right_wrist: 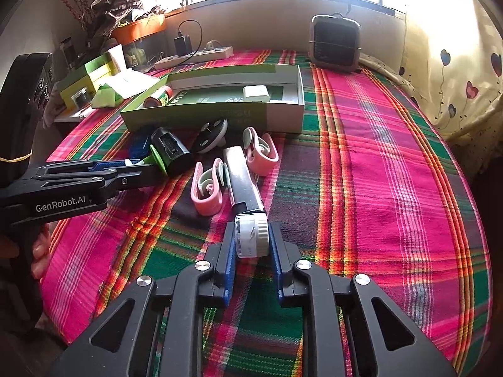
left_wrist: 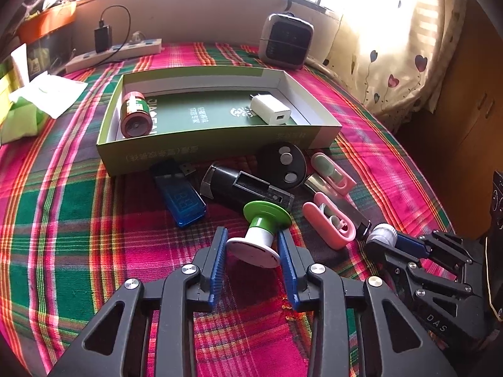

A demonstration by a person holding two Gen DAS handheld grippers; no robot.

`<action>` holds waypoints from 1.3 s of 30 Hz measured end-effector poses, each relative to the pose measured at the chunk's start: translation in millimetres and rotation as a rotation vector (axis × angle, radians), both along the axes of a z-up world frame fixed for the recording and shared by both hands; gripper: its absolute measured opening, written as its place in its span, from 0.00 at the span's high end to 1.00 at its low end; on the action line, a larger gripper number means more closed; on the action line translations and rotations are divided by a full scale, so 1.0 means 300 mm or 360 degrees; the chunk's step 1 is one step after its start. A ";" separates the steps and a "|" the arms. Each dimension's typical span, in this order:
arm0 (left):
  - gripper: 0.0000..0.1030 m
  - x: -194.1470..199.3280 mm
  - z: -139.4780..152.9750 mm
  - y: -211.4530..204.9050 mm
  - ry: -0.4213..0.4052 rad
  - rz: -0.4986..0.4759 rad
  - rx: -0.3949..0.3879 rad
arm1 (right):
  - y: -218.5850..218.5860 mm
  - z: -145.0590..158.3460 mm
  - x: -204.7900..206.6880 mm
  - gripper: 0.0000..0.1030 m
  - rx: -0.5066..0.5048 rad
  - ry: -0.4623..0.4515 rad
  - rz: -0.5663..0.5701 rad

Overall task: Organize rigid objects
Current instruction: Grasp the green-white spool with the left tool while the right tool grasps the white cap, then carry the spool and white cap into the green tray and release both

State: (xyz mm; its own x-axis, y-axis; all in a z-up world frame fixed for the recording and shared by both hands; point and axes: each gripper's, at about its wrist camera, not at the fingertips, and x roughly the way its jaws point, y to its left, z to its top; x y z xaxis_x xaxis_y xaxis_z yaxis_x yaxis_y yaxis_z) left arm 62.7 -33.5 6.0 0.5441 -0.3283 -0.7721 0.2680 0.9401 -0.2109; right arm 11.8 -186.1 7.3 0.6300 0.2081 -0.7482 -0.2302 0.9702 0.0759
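Note:
My left gripper [left_wrist: 253, 246] is shut on a green-and-white spool [left_wrist: 259, 232]; its white flange sits between the blue pads. My right gripper [right_wrist: 251, 238] is shut on the white round head of a silver tool [right_wrist: 243, 176]. It also shows in the left wrist view [left_wrist: 382, 235]. A green open box [left_wrist: 201, 147] holds a red battery [left_wrist: 133, 114] and a white charger [left_wrist: 270, 110]. In front of it lie a blue USB stick [left_wrist: 182, 201], a black rectangular device [left_wrist: 245, 190], a black round disc [left_wrist: 283, 165] and two pink cable winders [left_wrist: 328, 220] [left_wrist: 333, 172].
A plaid cloth [right_wrist: 377, 172] covers the table. A small grey heater [left_wrist: 286, 40] and a power strip [left_wrist: 113, 55] with a black plug stand at the back. Green boxes and papers [right_wrist: 91, 81] sit at the left. A curtain [left_wrist: 408, 47] hangs at the right.

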 end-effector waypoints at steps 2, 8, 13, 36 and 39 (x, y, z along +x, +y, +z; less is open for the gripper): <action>0.70 -0.002 0.001 0.003 0.0000 0.0003 -0.0004 | -0.003 0.000 0.001 0.81 0.0014 0.0002 -0.0005; 0.70 -0.010 0.016 0.014 -0.0014 0.0019 -0.0013 | 0.000 0.015 0.000 0.81 0.0024 -0.0014 0.0012; 0.70 -0.013 0.040 0.025 -0.0034 0.0028 -0.0022 | 0.005 0.042 0.004 0.81 0.0031 -0.0042 0.0025; 0.70 0.076 0.158 0.091 -0.0147 0.0100 -0.0036 | 0.042 0.168 0.154 0.81 0.0035 -0.0166 0.0090; 0.70 0.089 0.169 0.094 -0.0159 0.0102 -0.0034 | 0.044 0.175 0.168 0.81 0.0044 -0.0167 0.0091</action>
State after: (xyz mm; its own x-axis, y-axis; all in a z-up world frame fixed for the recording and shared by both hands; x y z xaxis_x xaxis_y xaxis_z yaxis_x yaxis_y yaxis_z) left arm 89.3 -5.3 56.8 0.6384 -0.3063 -0.7062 0.2283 0.9515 -0.2063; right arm 62.2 -172.8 59.8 0.6912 0.2655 -0.6721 -0.2930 0.9532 0.0752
